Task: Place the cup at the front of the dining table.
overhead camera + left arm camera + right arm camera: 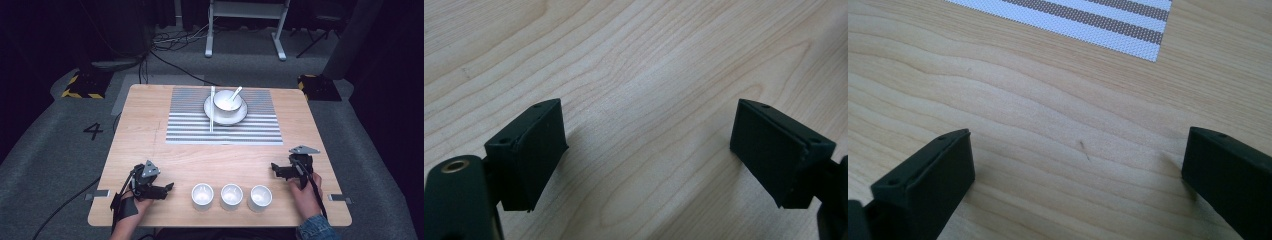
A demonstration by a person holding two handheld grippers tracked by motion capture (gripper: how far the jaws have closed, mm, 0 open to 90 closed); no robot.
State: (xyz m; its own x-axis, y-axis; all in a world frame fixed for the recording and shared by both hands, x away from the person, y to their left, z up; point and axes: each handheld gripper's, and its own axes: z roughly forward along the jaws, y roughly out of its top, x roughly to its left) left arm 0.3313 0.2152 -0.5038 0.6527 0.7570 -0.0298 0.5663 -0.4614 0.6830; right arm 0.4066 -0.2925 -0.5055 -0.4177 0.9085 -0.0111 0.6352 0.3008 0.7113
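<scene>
On the wooden table (145,130) a striped placemat (190,125) carries a white plate (239,118) with a white bowl (227,101) on it; a spoon (235,92) leans in the bowl and white chopsticks (212,107) lie at the plate's left. Three small white cups (202,195) (231,195) (260,197) stand in a row near the front edge. My left gripper (169,187) rests at the front left, open over bare wood (649,145). My right gripper (274,167) sits at the front right, open, nothing between its jaws (1078,170).
The placemat's corner (1128,30) lies ahead of the right gripper. Past the table's far edge are a white desk frame (245,25), floor cables (170,42) and yellow-black weighted bases (82,85). A "4" (93,131) is marked on the floor at left.
</scene>
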